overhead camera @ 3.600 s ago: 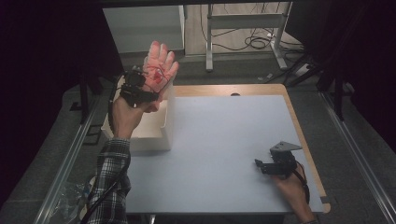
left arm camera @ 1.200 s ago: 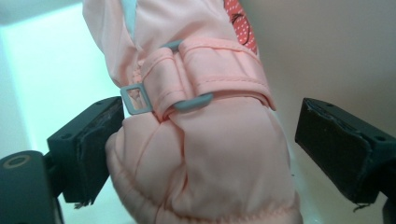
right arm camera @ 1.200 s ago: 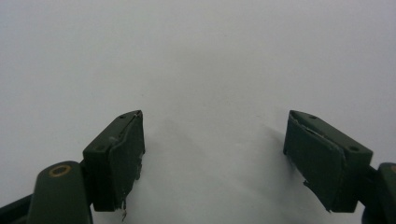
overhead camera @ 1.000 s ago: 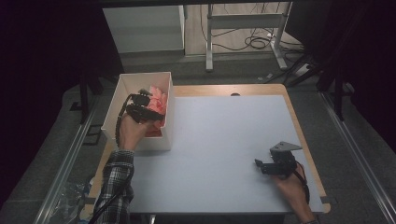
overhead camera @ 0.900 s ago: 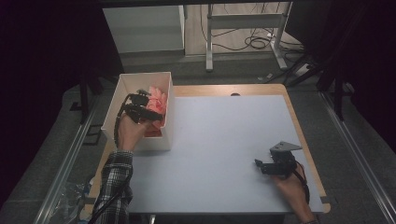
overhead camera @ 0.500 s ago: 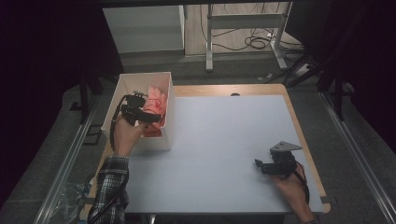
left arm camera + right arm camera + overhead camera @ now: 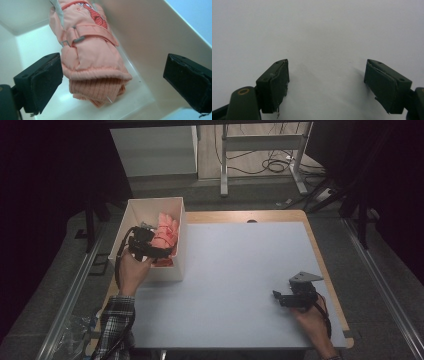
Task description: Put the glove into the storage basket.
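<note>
Dark all round, with a pale blue-grey table edged in wood and a white box standing at its near-left corner. Lying inside that box: a peach padded mitten, leaning along the box's right wall, long axis running away from the left gripper, knitted cuff nearest the jaws. Hovering at the box's near end, left gripper spread wide, jaws flanking the cuff, apparently not gripping it. Resting well apart at the table's near-right, right gripper, jaws likewise spread over bare tabletop, holding nothing. Judging by position, left hand far nearer; cuff lying straight ahead between its jaws.
</note>
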{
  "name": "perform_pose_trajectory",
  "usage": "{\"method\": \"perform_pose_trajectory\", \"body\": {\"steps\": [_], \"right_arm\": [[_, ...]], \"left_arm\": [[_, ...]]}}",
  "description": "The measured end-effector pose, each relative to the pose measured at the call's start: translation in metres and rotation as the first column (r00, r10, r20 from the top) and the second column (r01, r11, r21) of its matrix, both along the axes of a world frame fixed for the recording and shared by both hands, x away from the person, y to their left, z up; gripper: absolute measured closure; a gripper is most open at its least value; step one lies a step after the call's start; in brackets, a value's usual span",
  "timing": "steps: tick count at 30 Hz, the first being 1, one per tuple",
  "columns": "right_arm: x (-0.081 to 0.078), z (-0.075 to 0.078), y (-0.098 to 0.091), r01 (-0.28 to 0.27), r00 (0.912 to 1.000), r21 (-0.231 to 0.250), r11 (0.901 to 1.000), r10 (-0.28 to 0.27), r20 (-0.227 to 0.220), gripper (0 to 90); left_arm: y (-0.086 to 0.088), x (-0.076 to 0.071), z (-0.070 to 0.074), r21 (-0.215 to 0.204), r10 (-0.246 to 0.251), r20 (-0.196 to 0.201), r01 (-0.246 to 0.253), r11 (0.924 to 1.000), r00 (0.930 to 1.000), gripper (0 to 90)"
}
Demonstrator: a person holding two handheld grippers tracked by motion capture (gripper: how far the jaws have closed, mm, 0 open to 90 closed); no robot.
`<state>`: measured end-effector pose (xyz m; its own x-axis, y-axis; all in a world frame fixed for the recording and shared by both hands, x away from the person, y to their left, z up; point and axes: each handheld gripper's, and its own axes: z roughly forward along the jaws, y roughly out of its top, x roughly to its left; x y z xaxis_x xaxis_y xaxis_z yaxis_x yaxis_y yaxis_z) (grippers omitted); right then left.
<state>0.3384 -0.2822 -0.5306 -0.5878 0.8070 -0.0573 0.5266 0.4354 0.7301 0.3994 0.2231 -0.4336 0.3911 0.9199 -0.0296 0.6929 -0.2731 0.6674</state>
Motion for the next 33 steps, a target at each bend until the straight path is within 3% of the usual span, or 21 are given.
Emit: {"method": "perform_pose_trajectory", "body": {"steps": [6, 11, 16, 19, 25, 30, 33], "right_arm": [[0.000, 0.000, 0.000, 0.001, 1.0000, 0.000, 1.0000, -0.001, -0.001, 20.3], [0.000, 0.000, 0.000, 0.000, 1.0000, 0.000, 1.0000, 0.000, 0.002, 20.3], [0.000, 0.000, 0.000, 0.000, 1.0000, 0.000, 1.0000, 0.000, 0.002, 20.2], [0.000, 0.000, 0.000, 0.000, 1.0000, -0.001, 1.0000, 0.000, 0.002, 20.2], [0.000, 0.000, 0.000, -0.001, 1.0000, -0.002, 1.0000, 0.001, 0.002, 20.2], [0.000, 0.000, 0.000, 0.001, 1.0000, -0.001, 1.0000, -0.001, 0.002, 20.1], [0.000, 0.000, 0.000, -0.001, 1.0000, -0.001, 1.0000, 0.001, 0.002, 20.1]], "left_arm": [[0.002, -0.010, -0.002, -0.008, -0.011, 0.017, 0.011, 0.9999, 0.9998, 2.0], [0.003, -0.020, -0.003, -0.008, -0.037, 0.058, 0.038, 0.9993, 0.9976, 1.8], [0.003, -0.029, -0.004, -0.072, -0.067, 0.086, 0.073, 0.9948, 0.9940, 1.9], [0.002, -0.035, -0.003, -0.035, -0.070, 0.103, 0.074, 0.9966, 0.9922, 2.7], [0.003, -0.044, -0.006, -0.019, -0.079, 0.112, 0.082, 0.9965, 0.9905, 2.4], [0.002, -0.053, -0.010, -0.050, -0.083, 0.110, 0.088, 0.9948, 0.9906, 1.2], [0.001, -0.059, -0.012, -0.043, -0.092, 0.114, 0.097, 0.9943, 0.9892, 1.2]]}}
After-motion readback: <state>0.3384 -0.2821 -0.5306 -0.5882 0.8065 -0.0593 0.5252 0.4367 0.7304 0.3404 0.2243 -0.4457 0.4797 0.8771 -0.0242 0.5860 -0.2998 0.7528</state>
